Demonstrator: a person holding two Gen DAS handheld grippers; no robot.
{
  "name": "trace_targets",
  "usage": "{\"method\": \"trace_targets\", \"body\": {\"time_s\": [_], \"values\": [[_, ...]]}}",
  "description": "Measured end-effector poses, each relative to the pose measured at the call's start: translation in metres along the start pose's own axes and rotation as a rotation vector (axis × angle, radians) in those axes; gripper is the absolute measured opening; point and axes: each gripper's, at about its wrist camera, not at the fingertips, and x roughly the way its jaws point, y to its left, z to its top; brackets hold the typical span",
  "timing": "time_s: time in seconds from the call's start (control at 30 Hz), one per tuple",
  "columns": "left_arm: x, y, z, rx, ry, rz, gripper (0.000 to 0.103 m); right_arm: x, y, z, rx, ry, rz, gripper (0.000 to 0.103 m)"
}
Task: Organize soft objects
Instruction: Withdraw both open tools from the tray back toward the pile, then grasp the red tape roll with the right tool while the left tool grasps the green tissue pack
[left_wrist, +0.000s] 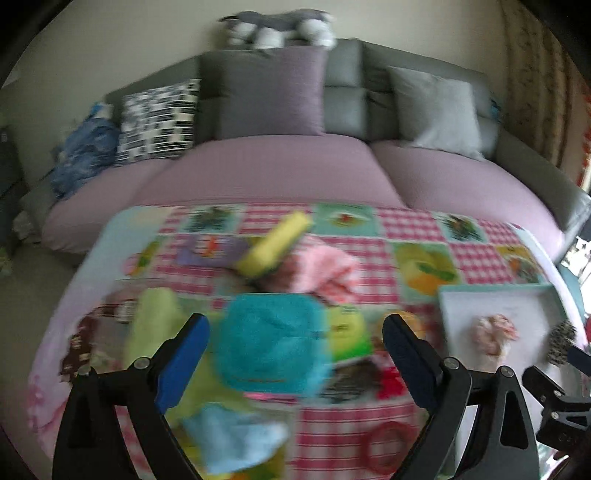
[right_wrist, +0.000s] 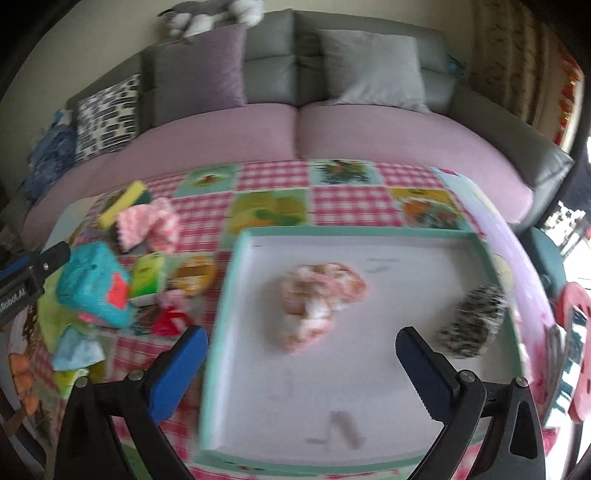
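Left gripper (left_wrist: 295, 332) spread above teal fluffy cloth (left_wrist: 271, 343), right gripper (right_wrist: 301, 349) spread over white teal-rimmed tray (right_wrist: 236, 295) holding pink mottled plush (right_wrist: 317, 295), both empty.

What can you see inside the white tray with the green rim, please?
Inside the tray lie two things: a pink and white fluffy bundle near the middle and a speckled black and white piece toward its right wall. Whatever sits beneath them is hidden.

Only one legible bit: white lettering on the black body of the left tongs (right_wrist: 22, 280), at the left edge of the right wrist view, reads roughly "Robot.AI", start cut off. Print on the green pack (right_wrist: 149, 275) is too blurred to read.
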Motion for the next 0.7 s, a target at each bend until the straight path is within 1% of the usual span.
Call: {"method": "trace_targets", "body": {"time_s": [0.1, 0.23, 0.33, 0.47, 0.63, 0.7], "values": [[-0.005, 0.034, -0.002, -0.056, -0.002, 0.063, 0.095, 0.003, 0.025, 0.0, -0.039, 0.011, 0.045, 0.103], [-0.01, 0.079, -0.007, -0.14, 0.005, 0.126, 0.095, 0.008, 0.057, -0.004, -0.096, 0.031, 0.098, 0.103], [-0.011, 0.1, -0.015, -0.17, 0.021, 0.152, 0.095, 0.011, 0.077, -0.011, -0.124, 0.058, 0.138, 0.103], [-0.008, 0.111, -0.028, -0.175, 0.06, 0.129, 0.095, 0.016, 0.095, -0.024, -0.138, 0.096, 0.185, 0.103], [0.006, 0.106, -0.047, -0.145, 0.148, 0.035, 0.095, 0.027, 0.108, -0.046, -0.145, 0.155, 0.214, 0.103], [0.013, 0.102, -0.053, -0.13, 0.178, 0.008, 0.095, 0.031, 0.111, -0.051, -0.139, 0.164, 0.217, 0.103]]}}
